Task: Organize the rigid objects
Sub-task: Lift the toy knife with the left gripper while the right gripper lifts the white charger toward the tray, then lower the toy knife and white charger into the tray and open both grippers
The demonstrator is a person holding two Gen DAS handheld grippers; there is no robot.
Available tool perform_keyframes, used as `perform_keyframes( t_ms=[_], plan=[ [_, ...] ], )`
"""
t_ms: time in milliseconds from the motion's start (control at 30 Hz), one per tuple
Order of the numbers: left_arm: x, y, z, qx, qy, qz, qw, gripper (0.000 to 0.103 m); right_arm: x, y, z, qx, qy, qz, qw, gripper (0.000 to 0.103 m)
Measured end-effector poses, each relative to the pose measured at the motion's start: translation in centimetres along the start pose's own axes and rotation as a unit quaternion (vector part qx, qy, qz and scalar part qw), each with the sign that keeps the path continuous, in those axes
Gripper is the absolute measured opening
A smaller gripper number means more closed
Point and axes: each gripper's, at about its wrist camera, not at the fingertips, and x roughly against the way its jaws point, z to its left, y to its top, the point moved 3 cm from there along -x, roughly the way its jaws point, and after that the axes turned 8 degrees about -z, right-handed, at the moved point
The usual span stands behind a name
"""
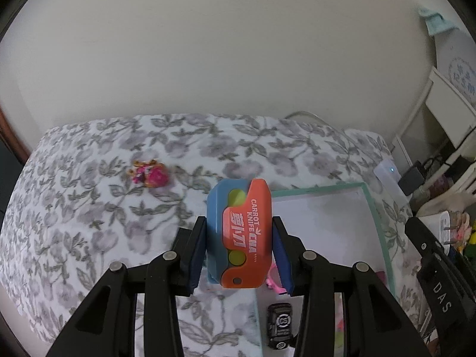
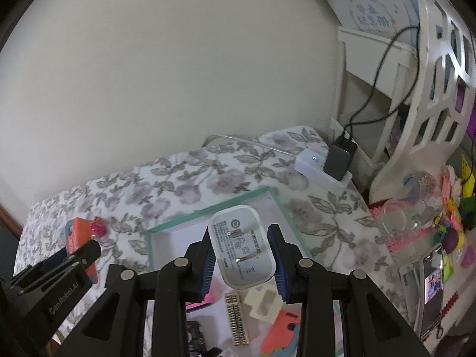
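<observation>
- Nearest, the left gripper (image 1: 239, 253) is clamped on an orange-and-blue carrot knife toy (image 1: 241, 235), its blue pads pressed flat on both sides; the toy is held in the air above the near-left edge of the tray (image 1: 377, 208).
- The right gripper (image 2: 242, 255) squeezes a white plug charger (image 2: 241, 253) between its pads, prongs facing the camera, held over the tray's near part.
- Below the right gripper, inside the tray, lie a beige ridged strip (image 2: 236, 318), a cream cut-out piece (image 2: 264, 303) and an orange flat shape (image 2: 282, 333), close together.
- A small black toy car (image 1: 279, 330) sits in the tray's near-left corner, just inside the rim.
- The tray has a green rim and a white floor; its far half is bare.
- Left of the tray the floral cloth (image 1: 89, 208) runs wide and clear, with only a pink and gold figurine (image 1: 148, 174) out there, well apart from the tray.
- Beyond the tray's far-right corner a white power strip (image 2: 315, 168) with a dark adapter (image 2: 339, 160) lies near the cloth's edge.
- The cloth's far edge meets the plain wall (image 1: 223, 44).
</observation>
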Motion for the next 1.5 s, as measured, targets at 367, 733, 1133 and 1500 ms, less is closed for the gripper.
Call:
perform_keyframes(
  t_ms=[367,733,1133,1500],
  plan=[
    [-2.9,-1.8,-3.1,-0.031,-0.020,0.002,0.9993,0.044,-2.8,-0.8,-1.9,-0.007,-0.011,0.019,1.000,0.036],
    [-5.9,-3.6,-4.5,-0.048,-0.039,0.023,0.9978,0.044,-6.8,-3.5,-2.0,0.002,-0.018,0.073,0.997,0.036],
    [-7.7,-4.6,-4.3,-0.050,-0.035,0.046,0.9971,0.044,-8.9,-5.6,-1.8,0.010,-0.026,0.105,0.994,0.036],
    [-8.7,-5.5,-4.3,-0.057,-0.029,0.061,0.9961,0.044,-9.9,-6.8,-1.4,0.020,-0.026,0.121,0.992,0.036]
  ],
)
